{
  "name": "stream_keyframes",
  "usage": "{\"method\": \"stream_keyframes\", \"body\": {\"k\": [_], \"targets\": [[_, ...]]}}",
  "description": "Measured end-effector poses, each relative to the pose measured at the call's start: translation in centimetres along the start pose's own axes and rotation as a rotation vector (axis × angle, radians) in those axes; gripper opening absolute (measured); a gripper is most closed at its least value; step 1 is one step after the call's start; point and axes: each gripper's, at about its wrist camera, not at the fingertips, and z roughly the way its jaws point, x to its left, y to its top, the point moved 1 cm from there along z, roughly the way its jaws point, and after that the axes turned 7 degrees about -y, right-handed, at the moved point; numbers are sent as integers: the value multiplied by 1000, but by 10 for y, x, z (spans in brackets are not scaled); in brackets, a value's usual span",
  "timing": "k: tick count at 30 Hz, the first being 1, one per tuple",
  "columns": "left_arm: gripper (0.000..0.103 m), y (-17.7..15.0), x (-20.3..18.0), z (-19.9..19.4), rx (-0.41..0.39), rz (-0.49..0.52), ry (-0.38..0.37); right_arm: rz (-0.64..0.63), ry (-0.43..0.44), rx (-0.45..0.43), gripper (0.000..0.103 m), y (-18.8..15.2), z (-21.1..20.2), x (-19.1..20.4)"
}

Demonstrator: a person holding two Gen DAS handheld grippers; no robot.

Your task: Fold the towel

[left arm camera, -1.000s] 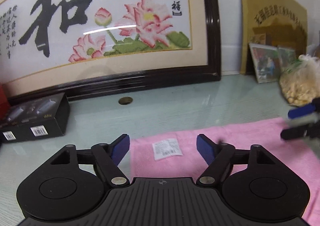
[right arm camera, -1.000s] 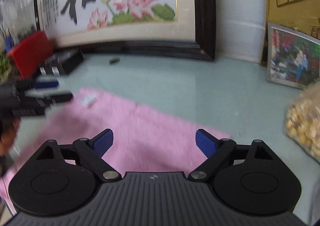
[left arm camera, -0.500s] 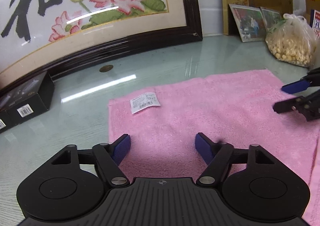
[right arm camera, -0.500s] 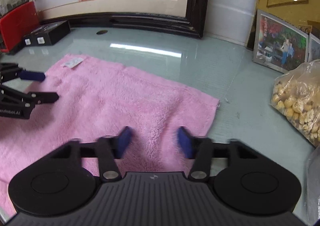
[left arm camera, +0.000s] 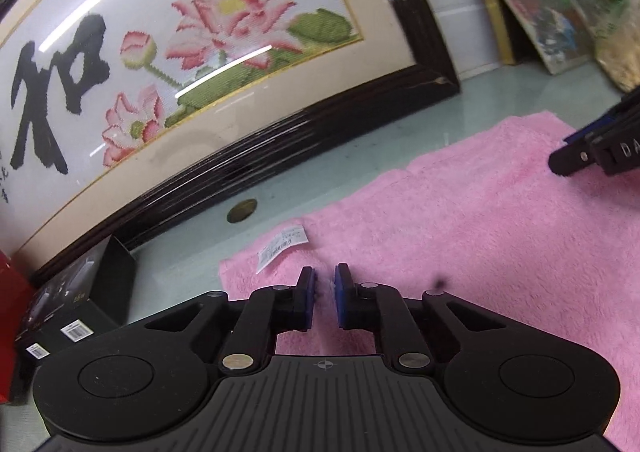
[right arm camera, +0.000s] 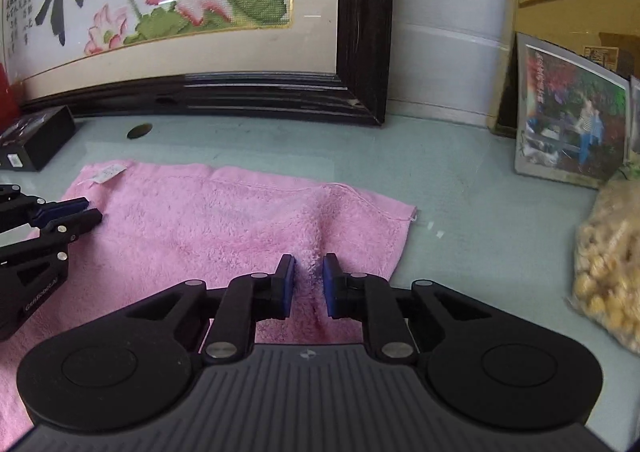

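My right gripper [right arm camera: 307,276] pinched a ridge of the pink towel [right arm camera: 224,219], spread on the glass table [right arm camera: 460,187]; my left gripper [left arm camera: 325,288] was closing on towel pile. Grasping step; next, lift both together.

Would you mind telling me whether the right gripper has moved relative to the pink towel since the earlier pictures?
Yes. The right gripper has come down and forward toward the towel's far edge near the framed picture, and is shut on a pinched ridge of cloth.

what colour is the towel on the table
Pink towel, a fluffy plain pile; the right wrist view shows it best.
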Motion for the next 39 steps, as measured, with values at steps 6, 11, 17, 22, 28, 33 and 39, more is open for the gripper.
{"method": "stream_keyframes", "body": {"k": [6,11,17,22,28,33,39], "targets": [[13,2,40,-28,-68,-135,-21,110,157,-78,29,1,-22,-36],[20,-20,40,-81,-160,-122,-157,123,330,-112,62,-16,-52,-55],[30,-48,3,-82,-24,-20,-299,56,355,7,62,-41,-56,-48],[41,-47,1,-79,-8,-24,-293,-5,241,19,68,-60,-61,-42],[69,-49,8,-78,-7,-37,-237,-35,276,20,50,-74,-72,-45],[77,-48,10,-77,-7,-37,-214,-49,271,23,15,-86,-90,-52],[83,-48,9,-78,-8,-27,-194,-97,356,17,12,-118,-134,-62]]}}
